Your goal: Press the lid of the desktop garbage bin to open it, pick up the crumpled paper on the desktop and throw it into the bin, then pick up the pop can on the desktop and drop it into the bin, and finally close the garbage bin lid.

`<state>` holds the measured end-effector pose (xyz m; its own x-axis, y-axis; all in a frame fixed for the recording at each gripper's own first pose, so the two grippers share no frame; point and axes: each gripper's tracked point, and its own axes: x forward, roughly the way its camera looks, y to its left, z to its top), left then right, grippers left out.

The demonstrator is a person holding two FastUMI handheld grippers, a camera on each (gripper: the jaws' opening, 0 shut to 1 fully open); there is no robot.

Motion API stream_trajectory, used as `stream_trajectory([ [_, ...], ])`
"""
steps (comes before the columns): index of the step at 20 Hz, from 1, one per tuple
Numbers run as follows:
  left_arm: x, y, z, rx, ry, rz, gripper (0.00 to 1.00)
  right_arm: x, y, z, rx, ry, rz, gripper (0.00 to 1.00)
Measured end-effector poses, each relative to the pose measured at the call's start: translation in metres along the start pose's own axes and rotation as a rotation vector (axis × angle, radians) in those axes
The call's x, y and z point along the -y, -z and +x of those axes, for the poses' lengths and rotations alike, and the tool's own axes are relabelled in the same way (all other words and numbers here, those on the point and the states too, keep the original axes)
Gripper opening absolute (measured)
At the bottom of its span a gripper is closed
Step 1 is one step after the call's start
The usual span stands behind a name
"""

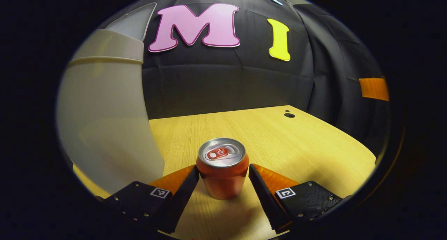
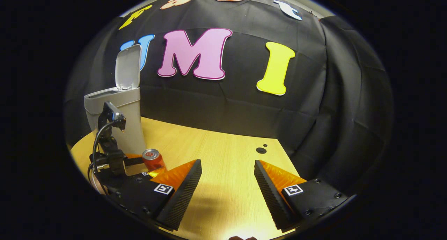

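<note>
Bin (image 2: 120, 118) lid (image 2: 128, 72) was up; we had our left claw (image 1: 223, 179) apart around the pop can (image 1: 222, 167), right claw (image 2: 227, 184) apart, empty; dropping and closing remained.

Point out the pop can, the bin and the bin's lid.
pop can (image 1: 222, 170): left gripper view, on its side wall, between the open fingers.
bin (image 2: 130, 128): right gripper view, on its front wall.
lid (image 2: 127, 69): right gripper view, on the inner face of the raised lid.
</note>
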<state>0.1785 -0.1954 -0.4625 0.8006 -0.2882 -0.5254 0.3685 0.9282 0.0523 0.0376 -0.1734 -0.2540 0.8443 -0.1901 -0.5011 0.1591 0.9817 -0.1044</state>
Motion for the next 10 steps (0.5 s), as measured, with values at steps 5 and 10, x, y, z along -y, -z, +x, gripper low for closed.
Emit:
stream_trajectory([
  [5, -0.001, 0.000, 0.008, -0.001, 0.005, -0.024, 0.94, 0.004, 0.004, 0.005, -0.003, 0.010, 0.017, 0.98],
  [10, 0.003, 0.007, 0.010, -0.030, 0.015, -0.055, 0.94, 0.002, 0.010, 0.005, -0.009, -0.002, 0.024, 0.98],
])
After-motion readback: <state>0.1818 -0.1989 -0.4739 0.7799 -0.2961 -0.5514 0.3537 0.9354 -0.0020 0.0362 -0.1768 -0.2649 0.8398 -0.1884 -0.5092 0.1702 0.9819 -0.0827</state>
